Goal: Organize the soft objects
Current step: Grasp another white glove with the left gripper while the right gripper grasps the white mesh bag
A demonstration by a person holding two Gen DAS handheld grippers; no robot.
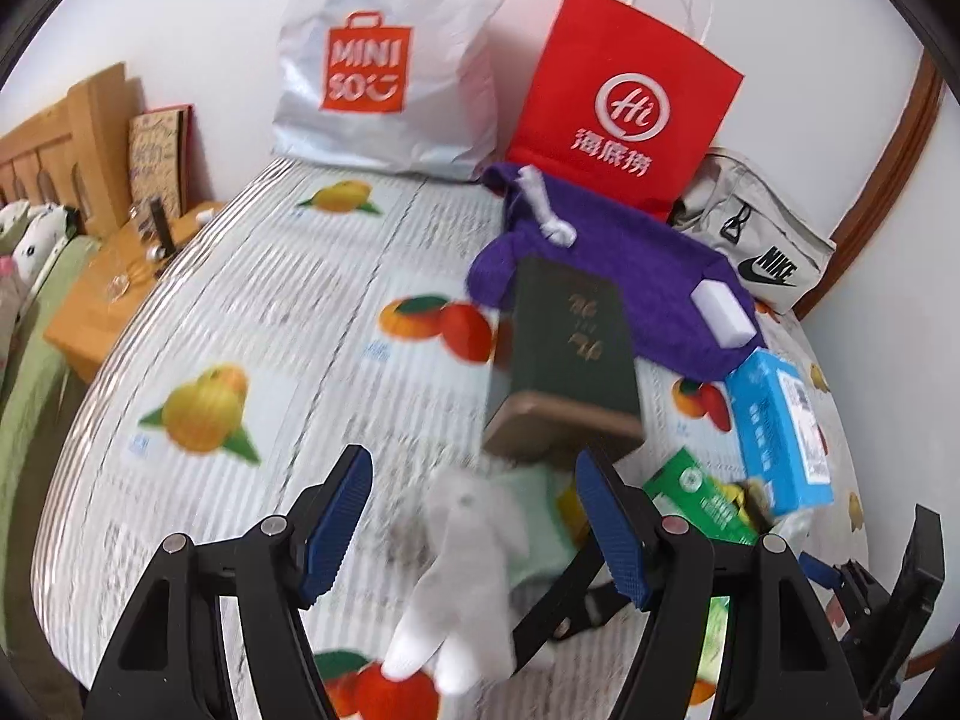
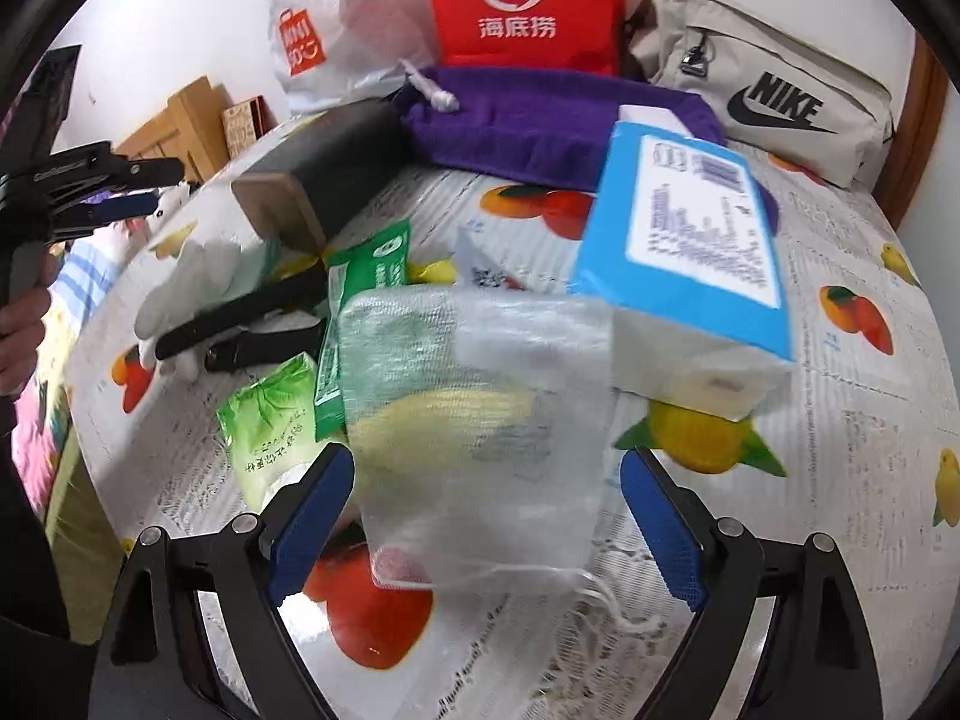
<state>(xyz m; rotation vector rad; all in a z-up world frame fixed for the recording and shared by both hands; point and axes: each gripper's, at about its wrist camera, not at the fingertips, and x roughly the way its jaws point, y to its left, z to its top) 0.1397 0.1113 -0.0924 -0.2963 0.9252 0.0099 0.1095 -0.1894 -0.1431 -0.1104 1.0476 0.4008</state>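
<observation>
While both claws gape | MINISO bag (image 1: 384,60) | Hi bag (image 1: 624,114) | NIKE pouch (image 2: 774,96)

Grey plush toy (image 1: 465,534) — mesh pouch (image 2: 480,420)

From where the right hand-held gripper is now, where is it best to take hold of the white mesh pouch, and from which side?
Probably grip the white mesh pouch across its lower body, just above the drawstring end, coming straight down from above. It lies flat, lengthwise between the open right hand-held gripper, and its upper end is tucked under the blue tissue pack.
</observation>
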